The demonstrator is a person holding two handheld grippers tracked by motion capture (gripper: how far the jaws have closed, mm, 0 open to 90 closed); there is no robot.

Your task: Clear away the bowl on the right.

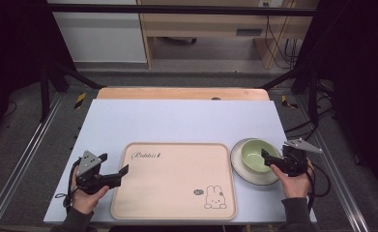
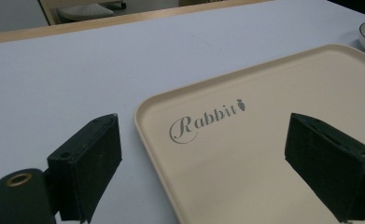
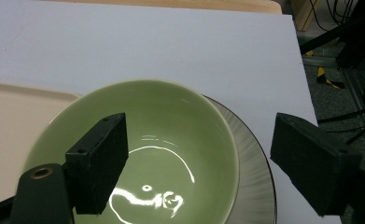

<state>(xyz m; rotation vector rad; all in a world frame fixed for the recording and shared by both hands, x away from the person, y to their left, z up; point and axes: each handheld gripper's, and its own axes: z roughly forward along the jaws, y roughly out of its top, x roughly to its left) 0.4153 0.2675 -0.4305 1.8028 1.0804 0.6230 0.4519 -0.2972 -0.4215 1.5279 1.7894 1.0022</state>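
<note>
Bowl (image 3: 171, 140) was glossy pale green glaze, round and deep, sitting on a ribbed grey plate (image 1: 268, 176) just right of the tray (image 1: 174, 181); looked stiff, slick and chippable, moderately heavy I'd guess, so pinching the rim wall seemed the sane hold. Right tongs (image 3: 196, 163) were spread wide, straddling that rim, one jaw inside the bowl. Left tongs (image 2: 203, 163) gaped open across the tray's left edge; tray looked matte beige plastic, rounded corners, on the lavender worktop (image 1: 177, 121).
</note>
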